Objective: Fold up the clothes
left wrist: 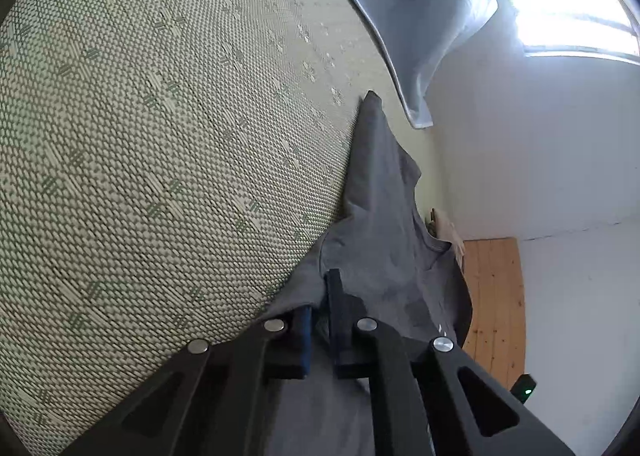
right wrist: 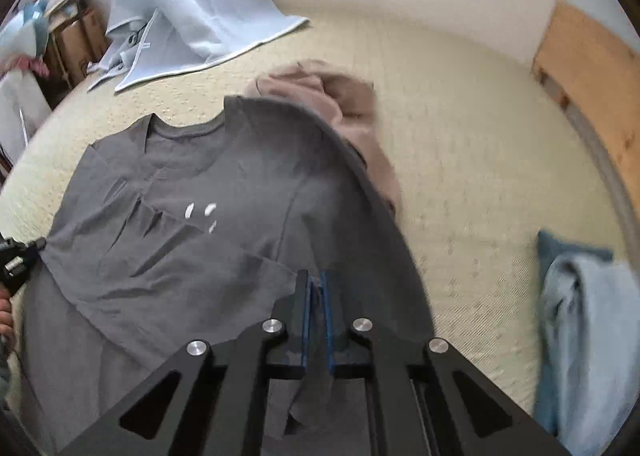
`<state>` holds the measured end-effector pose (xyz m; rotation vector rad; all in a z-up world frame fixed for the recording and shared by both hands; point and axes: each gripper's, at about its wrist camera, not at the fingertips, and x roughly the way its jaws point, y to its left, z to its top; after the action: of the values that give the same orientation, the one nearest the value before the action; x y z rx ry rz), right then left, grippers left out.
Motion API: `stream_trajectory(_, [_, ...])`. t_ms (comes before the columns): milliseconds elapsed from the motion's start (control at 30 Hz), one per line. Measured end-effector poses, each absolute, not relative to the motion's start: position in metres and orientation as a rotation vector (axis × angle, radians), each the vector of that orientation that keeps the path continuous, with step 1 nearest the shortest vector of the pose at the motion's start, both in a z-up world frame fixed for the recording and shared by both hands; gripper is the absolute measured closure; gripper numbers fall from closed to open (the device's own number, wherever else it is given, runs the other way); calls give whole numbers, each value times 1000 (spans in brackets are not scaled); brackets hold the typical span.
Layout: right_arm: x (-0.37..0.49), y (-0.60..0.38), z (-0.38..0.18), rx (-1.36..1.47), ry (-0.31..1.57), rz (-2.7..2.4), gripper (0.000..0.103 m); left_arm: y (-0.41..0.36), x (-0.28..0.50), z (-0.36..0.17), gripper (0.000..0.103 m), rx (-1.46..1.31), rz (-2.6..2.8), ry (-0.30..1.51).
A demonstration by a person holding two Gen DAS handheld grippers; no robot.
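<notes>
Item: grey T-shirt [right wrist: 192, 224], spread front-up on the woven mat [right wrist: 460, 192], collar toward the far side, three small white marks on the chest; its right edge is lifted off the mat and partly covers a crumpled tan garment [right wrist: 344, 96] lying just beyond the shirt's right shoulder. Step in hand, as judged: start of the first fold, both side edges of the shirt pinched and the right one raised. Right gripper [right wrist: 316, 288]: jaws pressed nearly together on a thin fold of the shirt's fabric, blue pads on either side of the cloth. Left gripper [left wrist: 320, 296]: jaws likewise drawn close, grey fabric bunched between them at the shirt's opposite edge, low over the mat; in the right wrist view it appears at the shirt's left margin. Next move, as judged: carry the raised edge across the shirt toward its middle while the other grip keeps the cloth taut, then lay it flat without dragging the tan garment. Also near the shirt: pale blue sheet [right wrist: 200, 8] beyond the collar; light blue cloth [right wrist: 580, 328] well to the shirt's right.
</notes>
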<state>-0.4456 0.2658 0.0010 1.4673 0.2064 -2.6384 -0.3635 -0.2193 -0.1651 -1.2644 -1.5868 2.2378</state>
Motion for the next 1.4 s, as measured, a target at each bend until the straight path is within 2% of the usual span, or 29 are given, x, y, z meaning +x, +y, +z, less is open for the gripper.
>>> stream_trajectory(133, [-454, 263, 16, 1434, 234, -2681, 99, -218, -360, -163, 97, -1255, 2268, -1564])
stream_trajectory(367, [-470, 272, -10, 1567, 238, -2660, 96, -217, -356, -160, 96, -1258, 2299, -1531])
stream_trajectory(467, [-473, 284, -13, 1594, 145, -2703, 92, -219, -354, -160, 96, -1255, 2295, -1530])
stream_trajectory(500, [-471, 289, -10, 1581, 91, -2716, 82, -220, -354, -160, 96, -1254, 2288, -1534])
stream_trajectory(533, [-467, 294, -5, 1558, 38, -2730, 64, -221, -353, -160, 96, -1254, 2281, -1539])
stream_trajectory(567, [-463, 300, 0, 1535, -15, -2742, 57, -222, -352, -160, 94, -1253, 2275, -1543])
stream_trajectory(633, [-448, 310, 12, 1483, -88, -2767, 53, -224, -351, -160, 91, -1251, 2261, -1551])
stream_trajectory(733, [-409, 330, 29, 1395, -213, -2814, 53, -220, -350, -149, 65, -1233, 2290, -1485])
stream_trajectory(767, [-392, 337, 35, 1362, -258, -2832, 53, -218, -349, -145, 51, -1227, 2304, -1459])
stream_trajectory(800, [-374, 342, 39, 1332, -292, -2847, 53, -214, -347, -138, 33, -1221, 2327, -1422])
stream_trajectory(867, [-336, 354, 49, 1273, -350, -2883, 52, -204, -350, -131, 17, -1221, 2377, -1356])
stream_trajectory(1067, [-224, 386, 73, 1096, -423, -3072, 49, -169, -345, -99, 17, -1255, 2553, -1110])
stream_trajectory(1133, [-200, 401, 79, 1035, -435, -3131, 42, -156, -331, -78, 17, -1250, 2629, -978])
stream_trajectory(1233, [-173, 427, 89, 921, -438, -3203, 39, -114, -314, -45, 17, -1211, 2734, -723])
stream_trajectory(1400, [-148, 461, 84, 842, -567, -3243, 37, 13, -268, 9, 17, -1062, 2718, -193])
